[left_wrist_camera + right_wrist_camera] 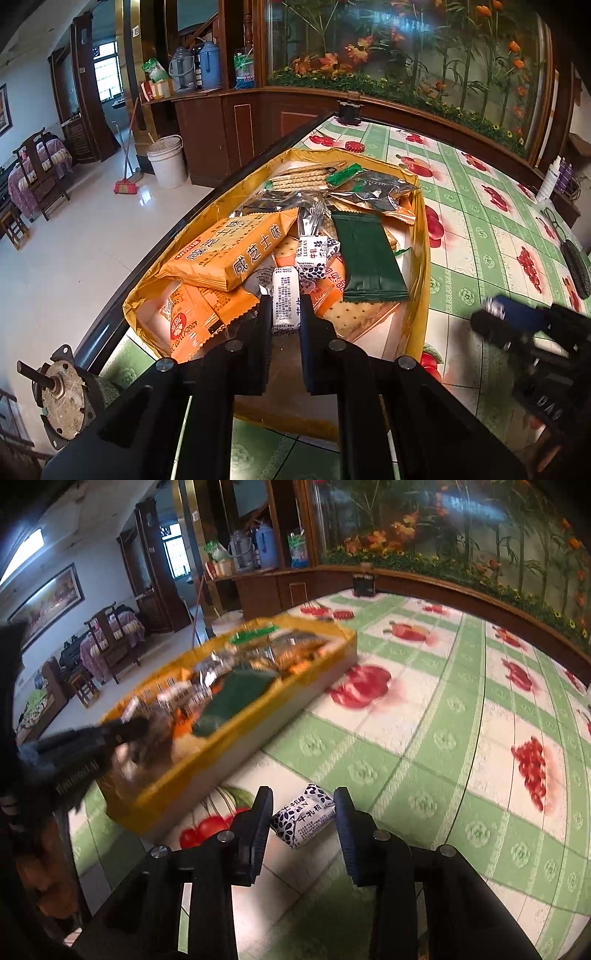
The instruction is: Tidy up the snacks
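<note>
A yellow-lined box (419, 236) holds several snack packs: orange cracker packs (229, 254), a dark green pack (367, 258), silver packs and small white candies. My left gripper (284, 301) is over the box's near end, shut on a white candy with small print (285, 306). In the right wrist view my right gripper (303, 805) is low over the tablecloth beside the box (229, 746). A white and dark blue patterned candy (304, 814) lies slantwise between its fingers, and both pads touch its ends. The right gripper (495, 314) also shows blurred in the left wrist view.
The table carries a green-and-white checked cloth with fruit prints (443, 738). Its left edge (177, 236) runs close beside the box. A small motor (62, 402) sits at the near left corner. A dark case (576, 269) and bottles (554, 177) stand at the far right.
</note>
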Action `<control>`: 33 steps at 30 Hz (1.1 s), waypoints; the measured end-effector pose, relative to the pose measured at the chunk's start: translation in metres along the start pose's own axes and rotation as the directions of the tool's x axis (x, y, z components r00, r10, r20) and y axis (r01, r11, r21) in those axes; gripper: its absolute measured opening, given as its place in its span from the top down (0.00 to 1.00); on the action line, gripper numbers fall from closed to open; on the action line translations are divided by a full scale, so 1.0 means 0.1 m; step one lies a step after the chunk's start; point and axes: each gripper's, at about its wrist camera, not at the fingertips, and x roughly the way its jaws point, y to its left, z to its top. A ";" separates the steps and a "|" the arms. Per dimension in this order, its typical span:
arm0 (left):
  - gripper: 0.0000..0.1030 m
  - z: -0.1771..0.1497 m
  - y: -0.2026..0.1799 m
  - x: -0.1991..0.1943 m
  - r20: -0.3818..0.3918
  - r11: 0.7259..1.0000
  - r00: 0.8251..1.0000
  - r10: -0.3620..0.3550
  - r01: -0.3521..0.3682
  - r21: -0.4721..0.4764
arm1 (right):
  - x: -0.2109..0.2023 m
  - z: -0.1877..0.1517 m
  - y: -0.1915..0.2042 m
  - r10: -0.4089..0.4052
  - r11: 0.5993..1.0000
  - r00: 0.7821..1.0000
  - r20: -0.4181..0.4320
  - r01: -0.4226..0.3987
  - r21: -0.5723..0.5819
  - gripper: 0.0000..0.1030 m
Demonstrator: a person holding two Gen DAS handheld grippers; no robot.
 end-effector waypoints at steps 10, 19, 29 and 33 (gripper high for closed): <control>0.89 0.02 0.04 0.00 0.008 1.000 1.000 0.003 -0.003 0.001 | 0.10 0.51 0.38 0.105 0.993 0.993 0.056 -0.102 -0.056 0.66; 0.89 0.03 0.06 0.04 0.007 1.000 1.000 -0.001 0.001 0.004 | 0.29 0.67 0.57 0.147 0.987 0.988 0.054 -0.142 -0.078 0.66; 0.89 0.04 0.04 0.06 0.006 1.000 1.000 0.005 -0.005 0.017 | 0.55 0.71 0.50 0.153 0.987 0.988 0.023 -0.152 -0.047 0.66; 0.89 0.04 0.02 0.07 0.009 1.000 1.000 0.011 -0.012 0.024 | 0.61 0.71 0.46 0.152 0.988 0.988 0.017 -0.152 -0.033 0.66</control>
